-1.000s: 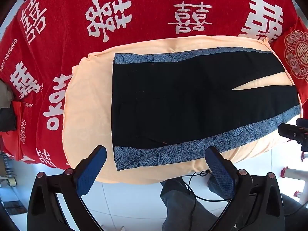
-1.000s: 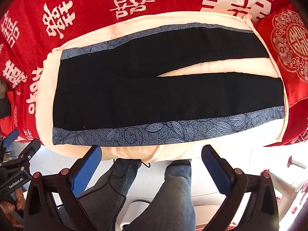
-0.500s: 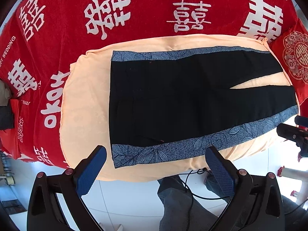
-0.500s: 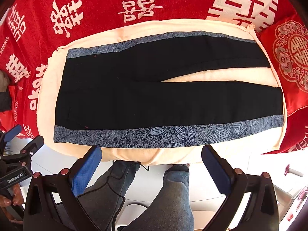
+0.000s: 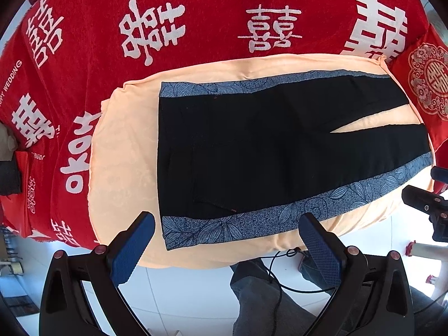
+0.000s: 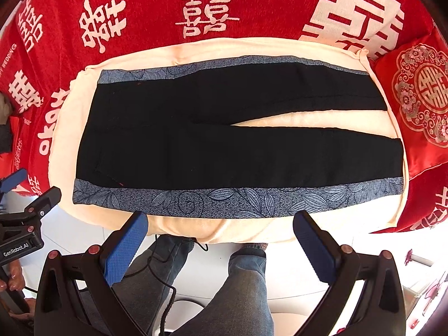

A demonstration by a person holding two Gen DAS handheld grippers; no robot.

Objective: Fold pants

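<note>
Black pants (image 5: 266, 151) with blue leaf-patterned side stripes lie flat and unfolded on a peach cloth (image 5: 123, 154), waist to the left, legs spread to the right. They also show in the right wrist view (image 6: 224, 145) on the same cloth (image 6: 294, 117). My left gripper (image 5: 226, 240) is open and empty, hovering at the near edge by the waist corner. My right gripper (image 6: 219, 235) is open and empty, hovering over the near edge at the lower striped leg. Each gripper shows at the side of the other's view, the right one (image 5: 428, 204) and the left one (image 6: 25, 218).
A red blanket with white characters (image 5: 196, 28) covers the surface around the cloth. A red embroidered cushion (image 6: 422, 95) sits at the right by the leg ends. The person's jeans-clad legs (image 6: 240, 285) and a black cable (image 5: 280, 274) are below, over white floor tiles.
Both grippers have drifted slightly nearer the bed, so the pants look a bit larger and lower in view. Both stay open. The pants have not moved.
</note>
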